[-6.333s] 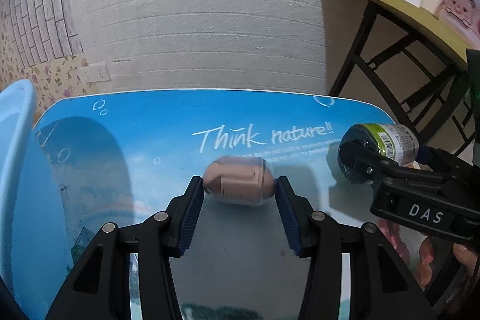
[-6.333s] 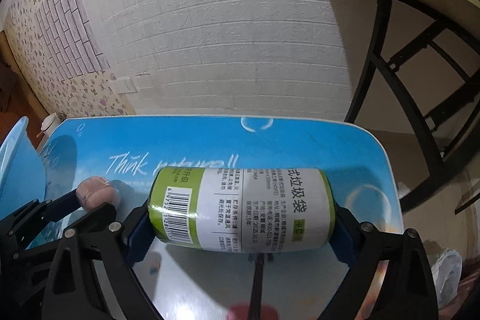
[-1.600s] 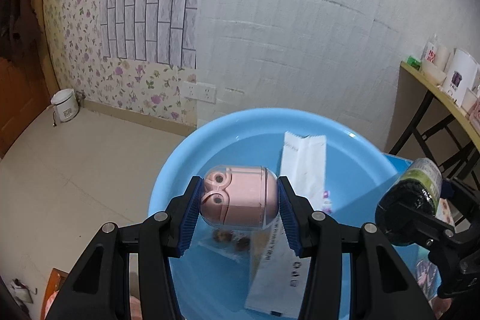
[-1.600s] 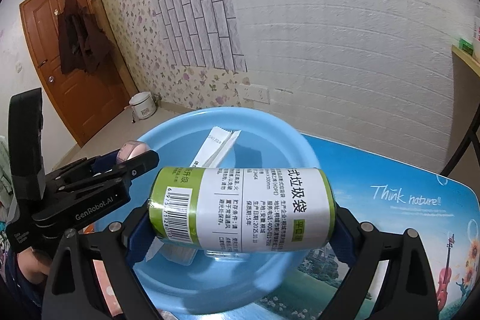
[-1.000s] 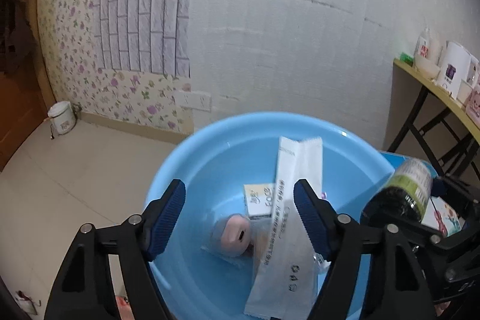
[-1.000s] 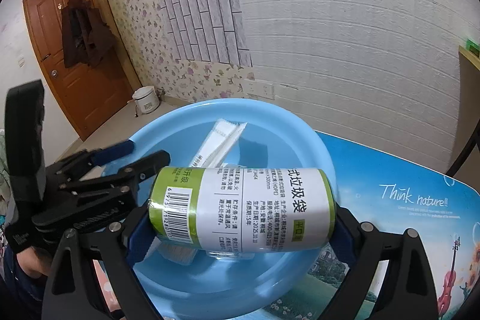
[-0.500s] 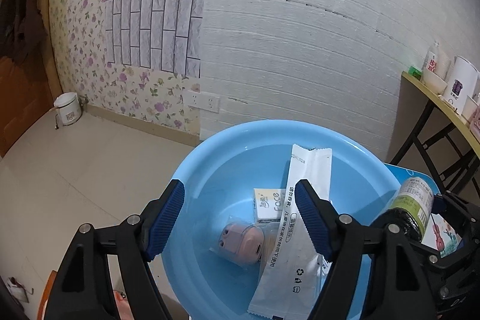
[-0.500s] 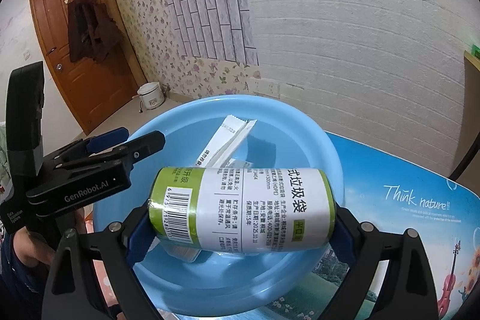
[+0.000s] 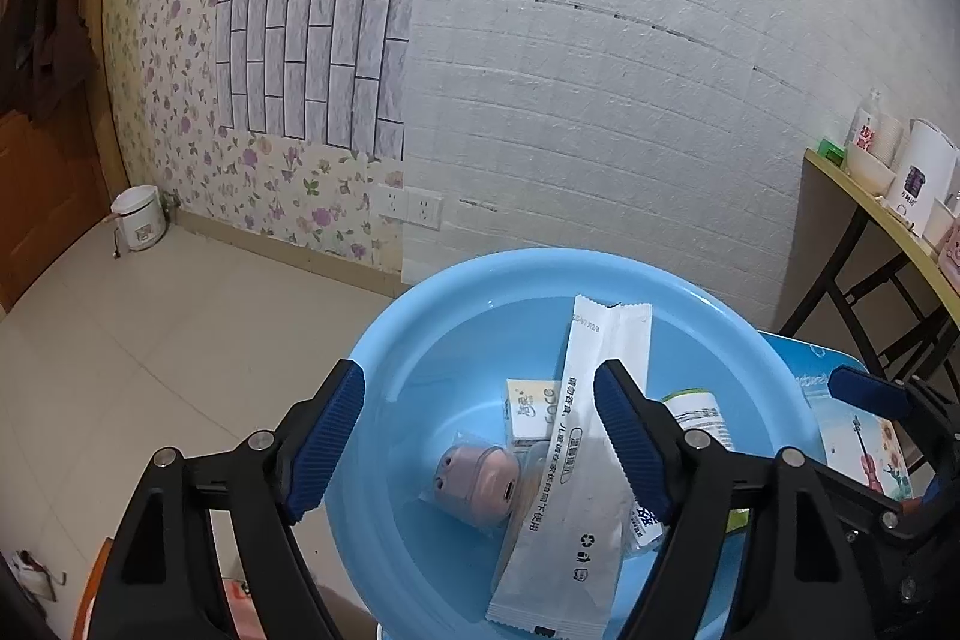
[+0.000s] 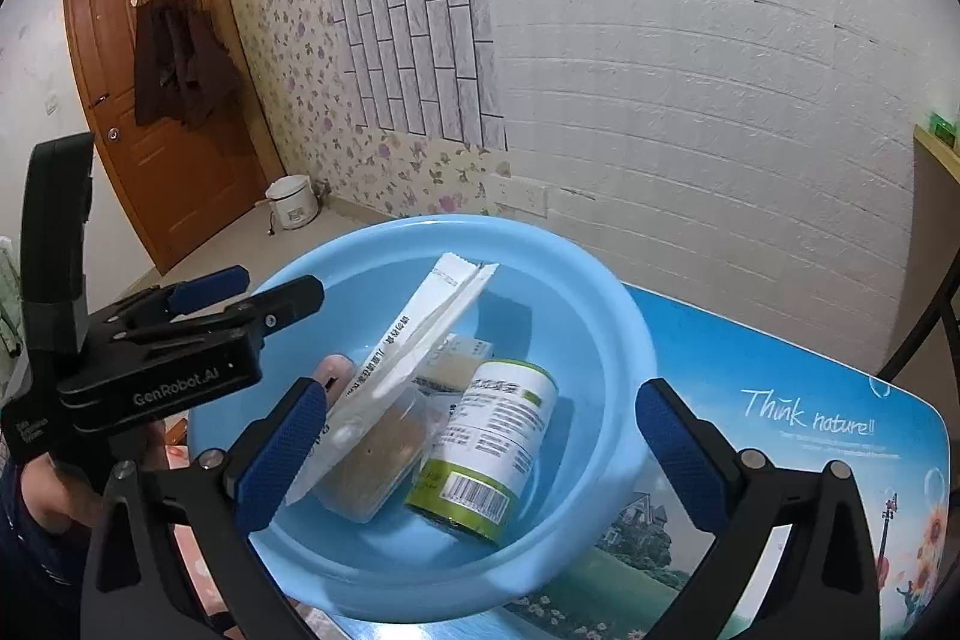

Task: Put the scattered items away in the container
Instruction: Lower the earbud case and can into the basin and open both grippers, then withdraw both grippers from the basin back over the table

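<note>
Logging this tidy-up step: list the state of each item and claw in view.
Left claw: opening, nothing between its pads.
Right claw: opening, nothing between its pads.
Green-labelled roll: lying in the basin.
Pink toy: lying in the basin.
White sachet: leaning inside the basin.
Blue basin: holding items.

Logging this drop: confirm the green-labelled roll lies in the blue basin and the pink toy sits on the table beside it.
Not quite. The pink toy also lies inside the blue basin, as the left wrist view shows. The green-labelled roll is in the basin, as stated.
</note>
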### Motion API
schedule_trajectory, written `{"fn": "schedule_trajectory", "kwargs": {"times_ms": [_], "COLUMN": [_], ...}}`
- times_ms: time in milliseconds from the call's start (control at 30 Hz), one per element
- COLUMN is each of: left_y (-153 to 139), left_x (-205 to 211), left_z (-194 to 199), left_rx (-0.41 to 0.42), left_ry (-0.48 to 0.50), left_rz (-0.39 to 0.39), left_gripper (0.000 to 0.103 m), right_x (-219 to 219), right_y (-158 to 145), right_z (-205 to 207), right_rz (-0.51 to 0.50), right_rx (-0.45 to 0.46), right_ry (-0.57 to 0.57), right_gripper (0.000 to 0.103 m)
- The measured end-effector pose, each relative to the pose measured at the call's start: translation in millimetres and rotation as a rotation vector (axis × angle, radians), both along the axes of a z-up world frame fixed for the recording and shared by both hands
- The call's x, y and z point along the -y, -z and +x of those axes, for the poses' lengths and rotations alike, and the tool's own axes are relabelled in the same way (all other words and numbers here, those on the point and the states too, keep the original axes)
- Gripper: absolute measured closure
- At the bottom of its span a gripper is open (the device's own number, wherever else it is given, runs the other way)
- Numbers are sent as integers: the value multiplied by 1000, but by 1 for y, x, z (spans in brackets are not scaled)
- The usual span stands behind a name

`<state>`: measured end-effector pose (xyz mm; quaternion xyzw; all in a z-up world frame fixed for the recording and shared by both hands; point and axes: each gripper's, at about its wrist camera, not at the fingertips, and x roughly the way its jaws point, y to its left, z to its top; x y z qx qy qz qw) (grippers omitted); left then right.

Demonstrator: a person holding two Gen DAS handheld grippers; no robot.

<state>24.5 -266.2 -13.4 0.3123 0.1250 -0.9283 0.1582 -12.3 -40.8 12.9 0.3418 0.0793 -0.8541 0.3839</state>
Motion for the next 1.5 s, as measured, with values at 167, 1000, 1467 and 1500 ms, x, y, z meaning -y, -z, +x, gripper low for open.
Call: {"fn": "schedule_trajectory", "kwargs": {"times_ms": [167, 1000, 1467, 1500], "left_y": [-2, -11, -11, -12], "left_x": [-5, -63, -123, -130], "left_z": [0, -16, -32, -34], "left_rx": [1, 42, 62, 66], "left_ry": [8, 93, 185, 197], "left_rz": [-6, -45, -45, -50], "left_gripper": [24, 4, 3, 3], "right_x": [-4, -52, -115, -120], "right_y": [0, 8, 18, 19], "right_z": [0, -13, -21, -22], "right_rz": [2, 3, 33, 37], "right_rx": [10, 92, 124, 126], "right_ry": [10, 142, 268, 278], "right_gripper": [0, 0, 0, 0]}}
